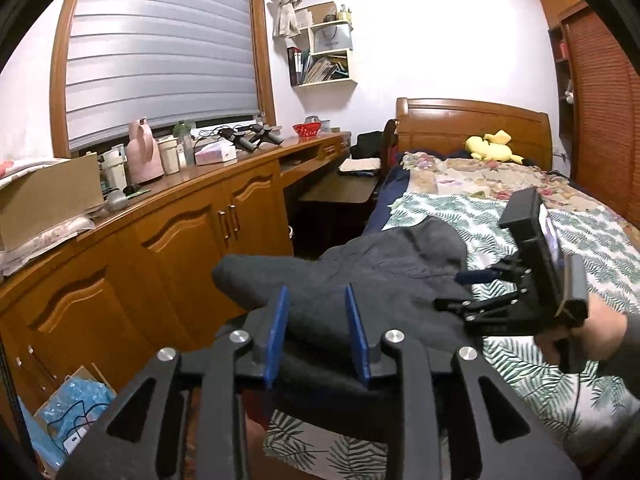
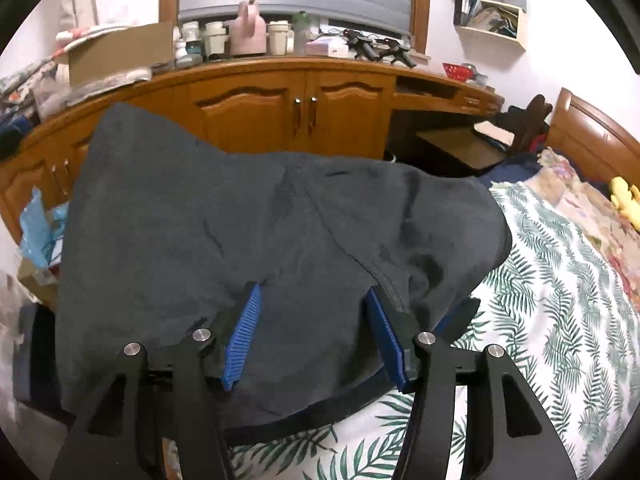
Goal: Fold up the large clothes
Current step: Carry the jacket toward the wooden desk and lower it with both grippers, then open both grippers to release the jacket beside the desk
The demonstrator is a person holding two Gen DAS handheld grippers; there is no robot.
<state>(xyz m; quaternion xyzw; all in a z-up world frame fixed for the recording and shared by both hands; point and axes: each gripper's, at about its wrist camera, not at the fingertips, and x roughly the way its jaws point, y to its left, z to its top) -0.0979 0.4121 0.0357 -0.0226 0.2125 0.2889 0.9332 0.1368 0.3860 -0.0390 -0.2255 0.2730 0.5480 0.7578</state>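
Dark grey garment [image 2: 256, 220] lies on the bed [image 2: 560, 300], over the leaf-print cover, along the edge nearest the wooden cabinets [image 2: 296, 112]. Right wrist view: the cloth fills most of the frame, spread broad and rumpled, long axis running left to right across the picture, one end hanging off past the bed edge toward the cabinets at the left, the bunched end toward the headboard side at the right; a hem seam runs diagonally near the right gripper [image 2: 316, 300]. Its blue pads stand well apart, with the cloth lying between and under them; no pinch visible. Left wrist view gives what the other cannot: the right gripper [image 1: 476, 280] seen from the side, held in a hand [image 1: 584, 336] over the garment [image 1: 380, 264], plus the headboard [image 1: 472, 128], a yellow plush toy [image 1: 494, 146] by it, and the wall shelves [image 1: 328, 48]. Here a tube of cloth, seemingly a sleeve, sticks out leftward past the bed edge. The left gripper [image 1: 316, 316] has its pads narrowly parted, dark cloth lying in the gap; pads not seen pressing it. Cluttered tabletop [image 2: 280, 62] above the cabinets shows in both views.
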